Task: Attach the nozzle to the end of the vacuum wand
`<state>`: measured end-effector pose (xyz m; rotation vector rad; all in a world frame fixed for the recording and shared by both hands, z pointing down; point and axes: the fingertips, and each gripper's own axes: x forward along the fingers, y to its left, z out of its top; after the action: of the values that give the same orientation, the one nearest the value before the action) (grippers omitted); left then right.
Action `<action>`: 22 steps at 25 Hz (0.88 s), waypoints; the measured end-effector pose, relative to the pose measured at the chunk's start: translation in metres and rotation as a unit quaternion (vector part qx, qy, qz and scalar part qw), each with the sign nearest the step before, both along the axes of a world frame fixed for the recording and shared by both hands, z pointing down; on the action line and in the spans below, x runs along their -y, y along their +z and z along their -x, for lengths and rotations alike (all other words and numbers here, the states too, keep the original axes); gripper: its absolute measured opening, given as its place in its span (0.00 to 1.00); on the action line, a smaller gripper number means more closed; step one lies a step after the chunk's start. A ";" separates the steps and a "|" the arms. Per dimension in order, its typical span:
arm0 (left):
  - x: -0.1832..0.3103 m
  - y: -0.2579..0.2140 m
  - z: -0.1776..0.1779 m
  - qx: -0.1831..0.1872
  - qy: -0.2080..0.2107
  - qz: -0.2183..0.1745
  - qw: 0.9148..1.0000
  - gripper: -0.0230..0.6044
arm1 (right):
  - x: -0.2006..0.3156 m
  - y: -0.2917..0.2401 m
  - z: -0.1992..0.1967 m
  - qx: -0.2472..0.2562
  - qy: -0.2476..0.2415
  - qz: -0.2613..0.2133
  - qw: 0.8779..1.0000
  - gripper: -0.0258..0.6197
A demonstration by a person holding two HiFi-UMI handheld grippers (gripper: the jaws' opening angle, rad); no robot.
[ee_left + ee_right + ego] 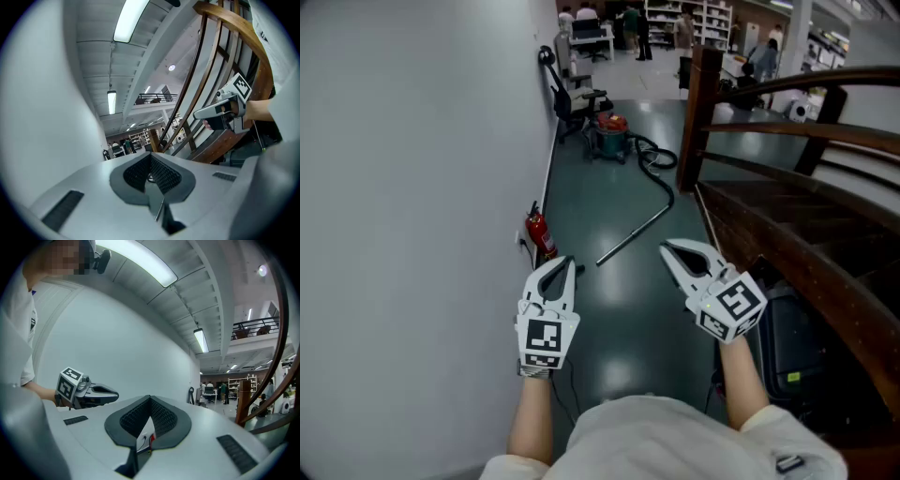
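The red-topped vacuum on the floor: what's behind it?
A black office chair stands just behind the vacuum, by the white wall. The vacuum covers the floor right behind it and part of the chair's base.

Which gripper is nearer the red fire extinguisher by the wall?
Left. The left gripper hangs just beside the fire extinguisher, slightly to its right; the right gripper is much farther to its right.

The person wore a cream, short-sleeved shirt (666,436). The left gripper (567,265) and right gripper (668,249) looked alike. Each had a white, pointed shell, a cube (546,339) printed with black-and-white square markers, and dark ribbed pads (161,174) set in grey.
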<state>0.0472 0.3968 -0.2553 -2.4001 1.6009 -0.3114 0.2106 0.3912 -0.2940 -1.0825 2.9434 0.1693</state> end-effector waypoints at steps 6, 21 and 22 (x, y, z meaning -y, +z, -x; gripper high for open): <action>0.001 -0.002 0.000 0.002 0.004 -0.004 1.000 0.03 | 0.001 -0.002 0.003 -0.005 -0.001 -0.005 1.000 0.08; -0.008 -0.002 -0.010 0.006 0.000 0.000 1.000 0.03 | -0.007 -0.005 -0.011 0.035 -0.021 0.013 0.999 0.08; -0.009 -0.002 -0.011 0.006 0.000 0.000 1.000 0.03 | -0.008 -0.004 -0.013 0.037 -0.022 0.013 0.999 0.08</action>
<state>0.0586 0.4058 -0.2572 -2.3928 1.5966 -0.3259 0.2235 0.3989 -0.2983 -1.0026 2.9093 0.0901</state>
